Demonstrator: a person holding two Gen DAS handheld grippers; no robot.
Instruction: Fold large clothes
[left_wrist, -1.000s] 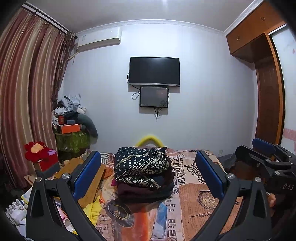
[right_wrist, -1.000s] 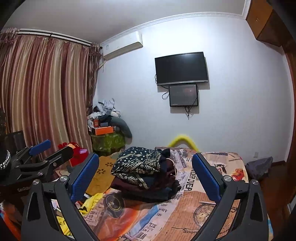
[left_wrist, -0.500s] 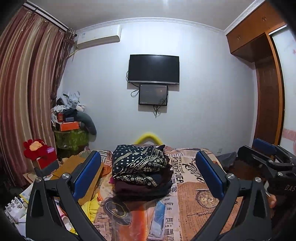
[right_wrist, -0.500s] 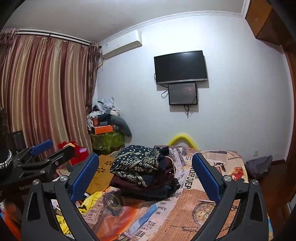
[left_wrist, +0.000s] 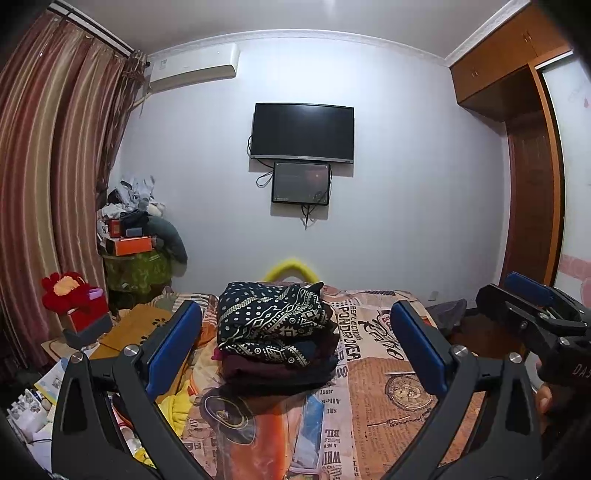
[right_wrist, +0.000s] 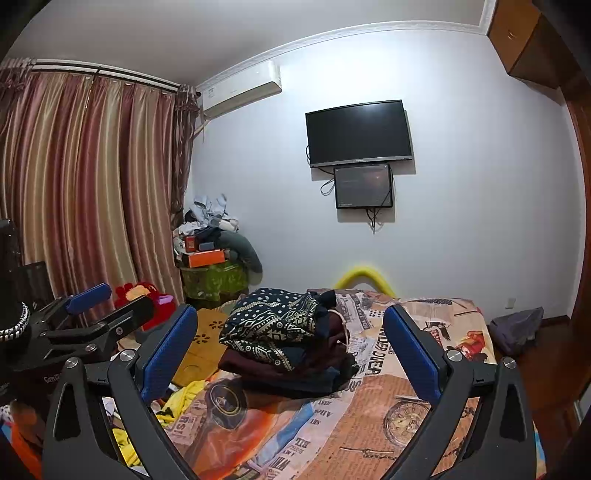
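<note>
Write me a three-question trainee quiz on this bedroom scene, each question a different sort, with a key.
1. True or false: the left tongs are clamped on a garment.
2. Multiple choice: the pile of folded clothes lies on A) the floor, B) the bed, C) a chair.
3. Fill in: the top garment of the pile is dark with a ____ pattern.

Key:
1. False: both the left and the right tongs are open and hold nothing.
2. B.
3. White: dots and geometric bands.
</note>
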